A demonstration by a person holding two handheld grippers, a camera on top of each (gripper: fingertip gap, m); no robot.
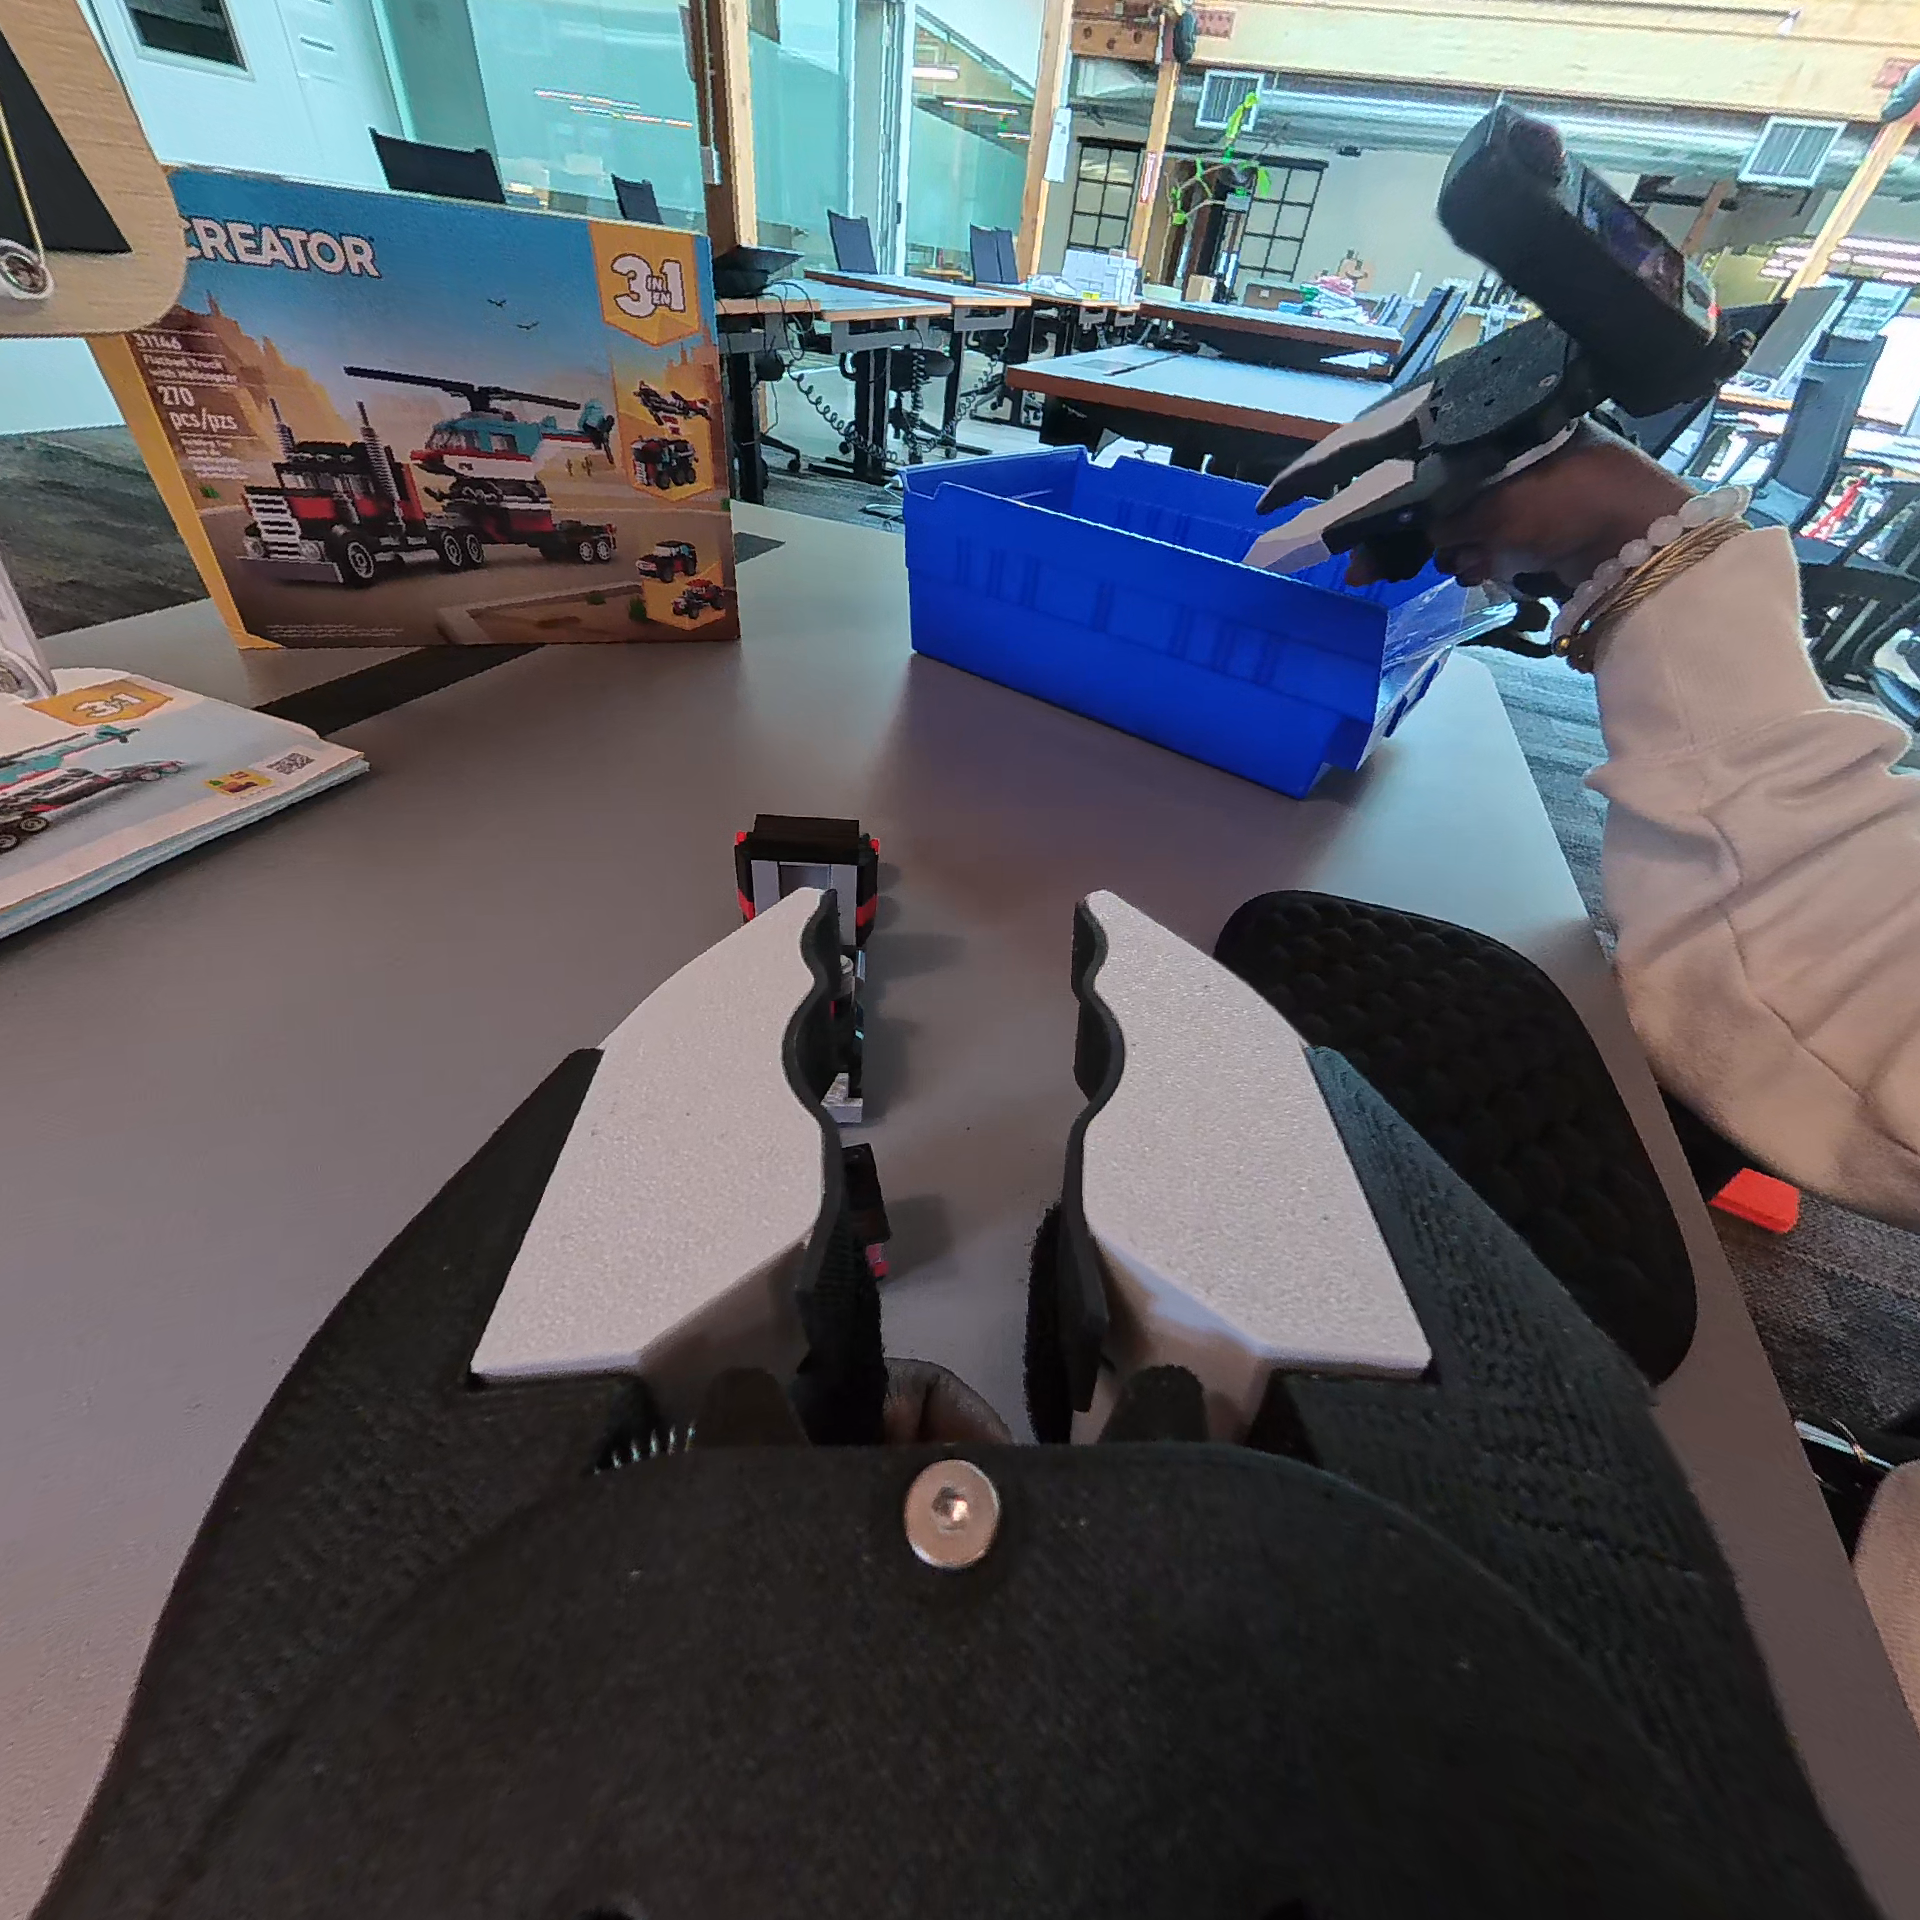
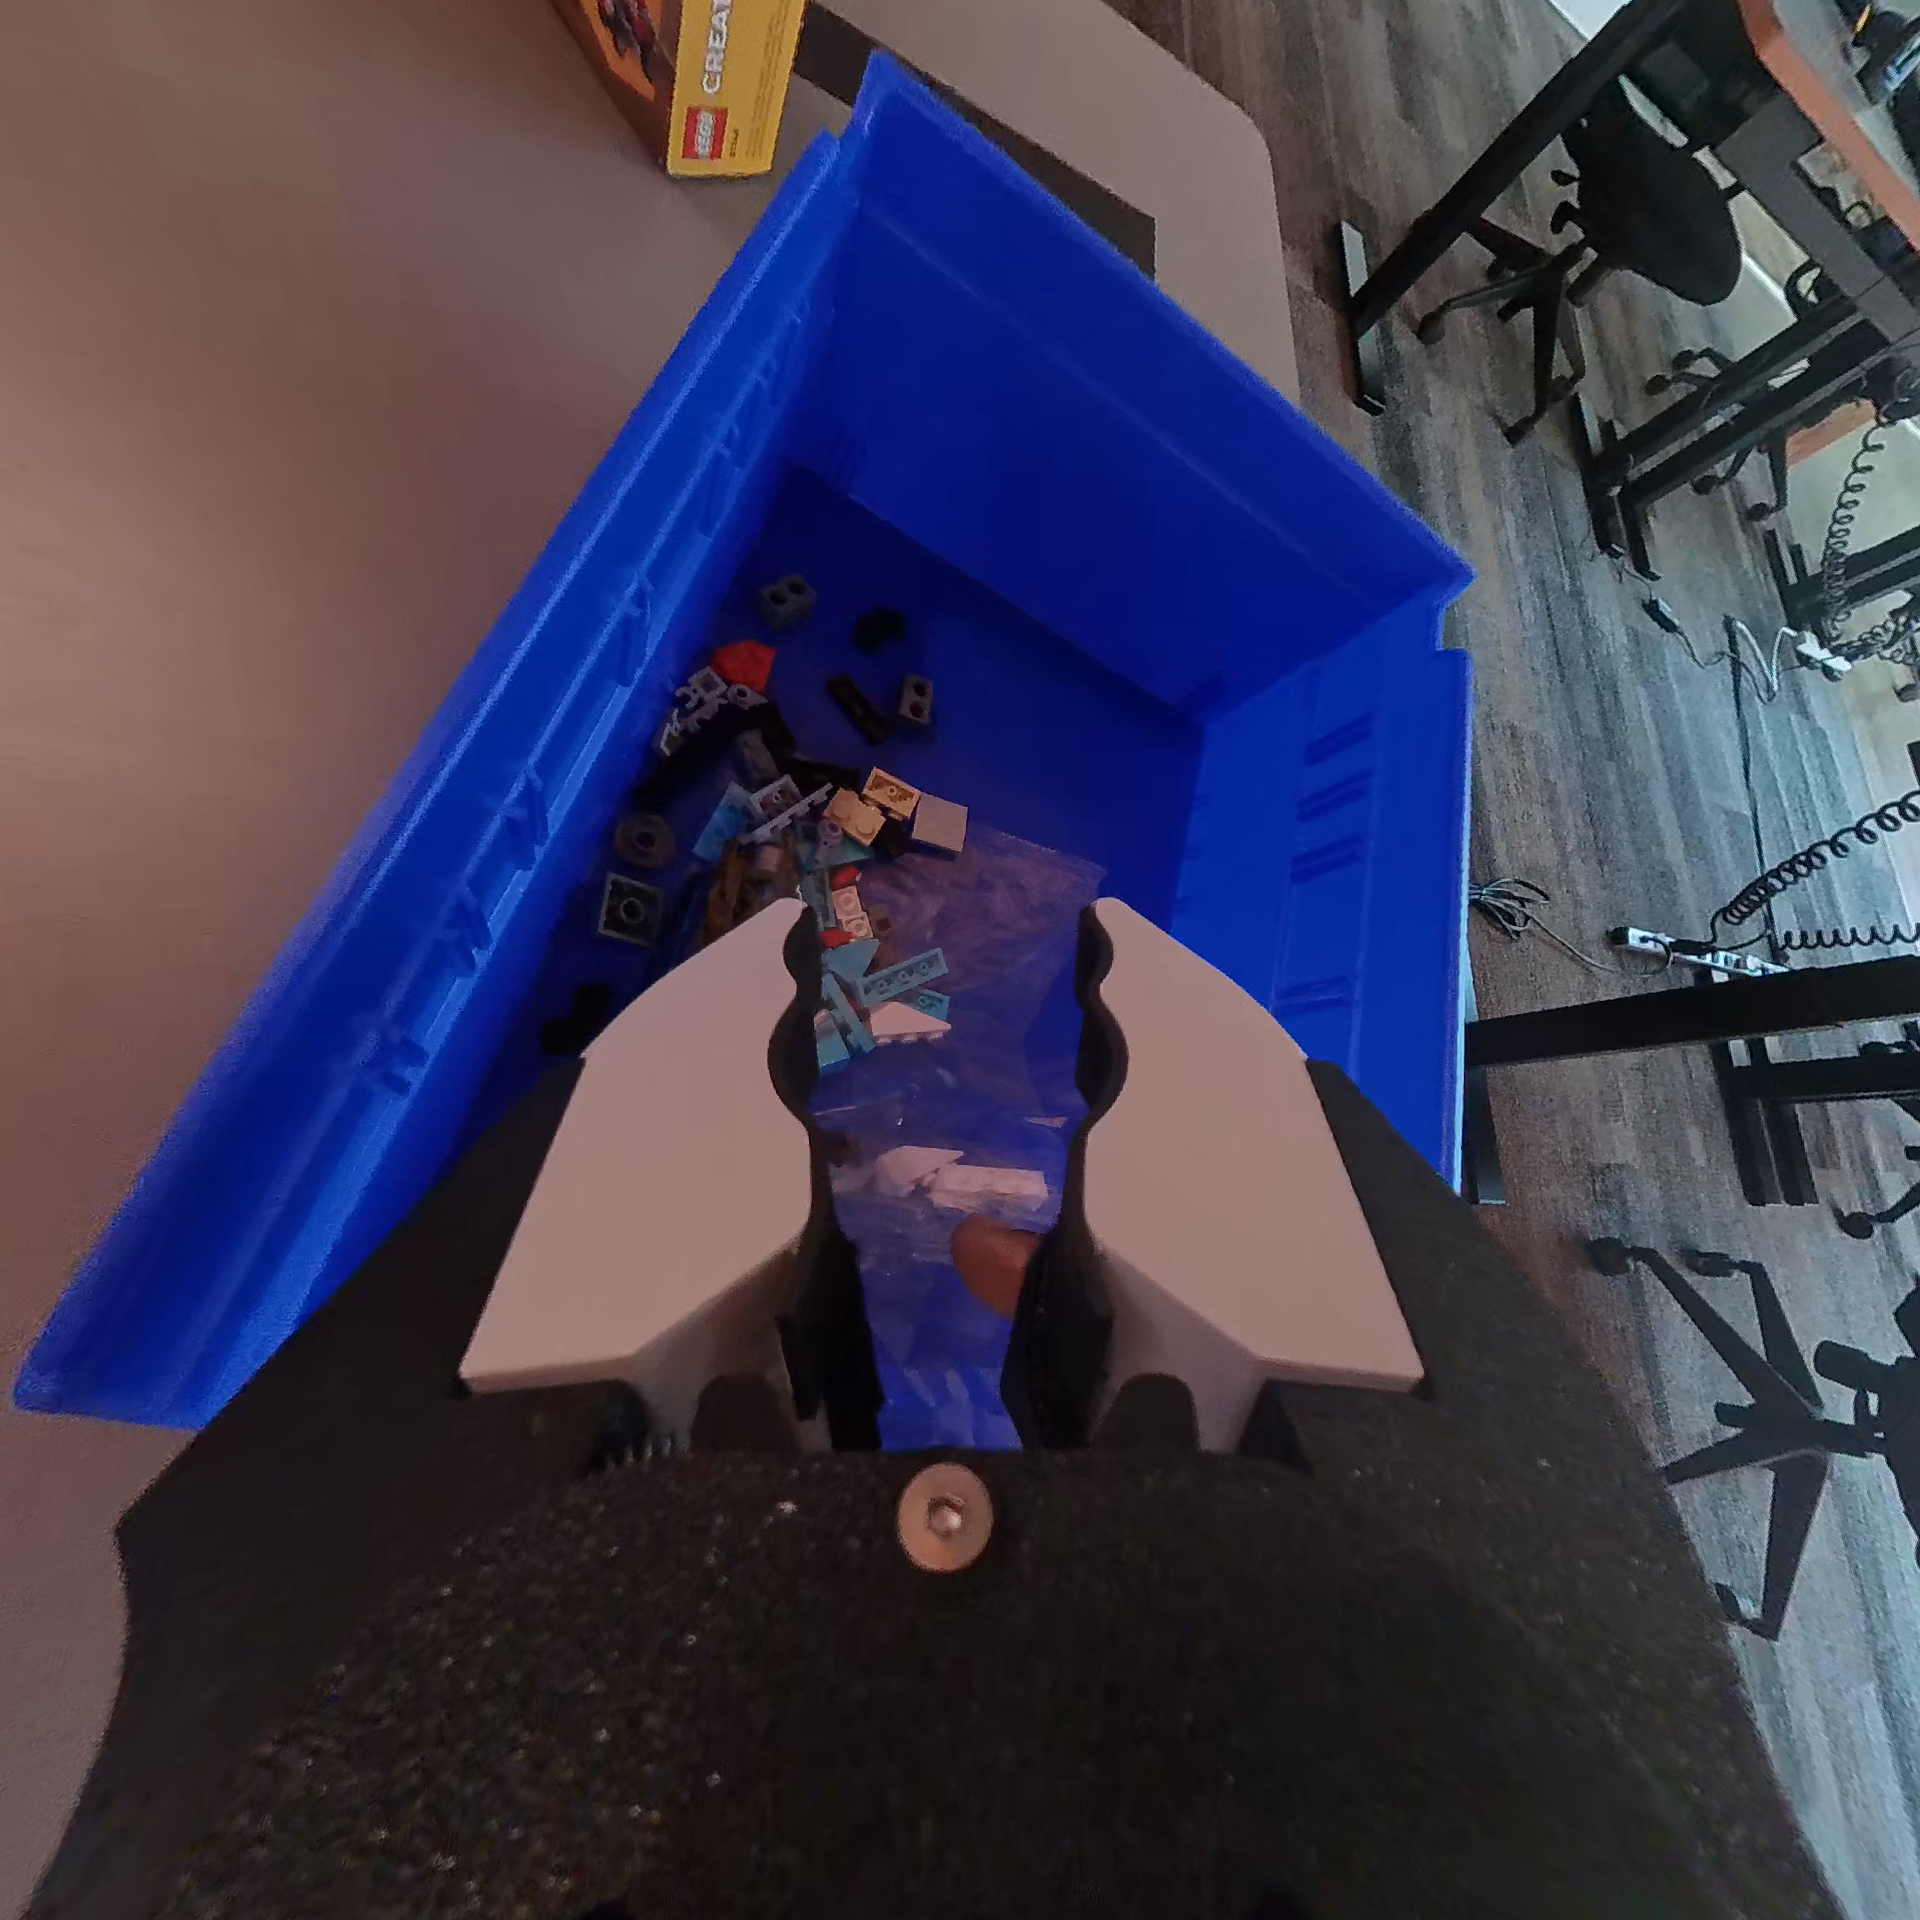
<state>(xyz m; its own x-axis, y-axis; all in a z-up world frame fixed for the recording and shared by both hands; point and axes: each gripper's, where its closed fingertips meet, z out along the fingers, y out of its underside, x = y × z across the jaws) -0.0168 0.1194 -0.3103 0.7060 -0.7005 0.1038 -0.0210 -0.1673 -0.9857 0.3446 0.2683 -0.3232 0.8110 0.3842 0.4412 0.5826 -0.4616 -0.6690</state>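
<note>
Here the left gripper [image 1: 945, 914] hovers low over the grey table [image 1: 520, 987], fingers spread, grasping nothing; a black-and-red brick model [image 1: 805, 873] lies beside its left finger [image 1: 727, 997], whether touching I cannot tell; it looks light, rigid, apt to snap apart at the studs, best pinched across its blocky end. The right gripper [image 2: 940, 914] hangs released over the blue bin [image 2: 1039, 416]; loose bricks [image 2: 790, 810] and a clear bag [image 2: 977, 894] lie below, small and slippery.

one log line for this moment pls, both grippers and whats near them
left gripper: open, over brick model on table | right gripper: open, above loose bricks in blue bin
</note>
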